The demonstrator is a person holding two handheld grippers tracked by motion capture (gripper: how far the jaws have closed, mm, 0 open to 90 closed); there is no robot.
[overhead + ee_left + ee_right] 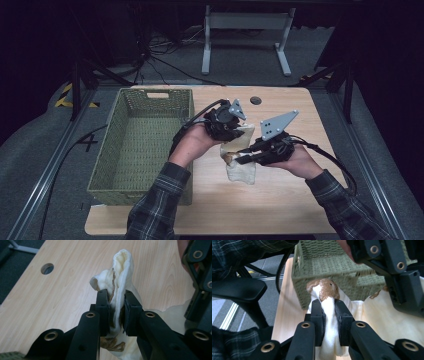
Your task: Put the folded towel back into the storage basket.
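The wooden table (295, 200) carries a green woven basket (142, 145) along its left side, standing empty as far as the high view shows. To its right, above the tabletop, both grippers hold one cream cloth (241, 167) with a brown trim or stain along part of its edge.

Step in hand, as judged: the cloth is gripped at two points and lifted clear of the table, most likely so it can be carried to the basket or opened out for folding. Which of the two is intended cannot be told from the frames.

Next move, as judged: both hands must travel together, keeping their spacing, so the cloth neither pulls tight nor slips. If the basket is the goal, the hanging lower end must clear the near rim before release.

Left gripper (116, 312): jaws drawn narrow, clamped on an upright fold of the cloth, which stands up beyond the tips; the brown edge runs between the pads.

Right gripper (328, 315): jaws equally narrow, pinching a bunched corner of the same cloth, its brown-marked end poking out past the tips, with the basket's wall close behind.
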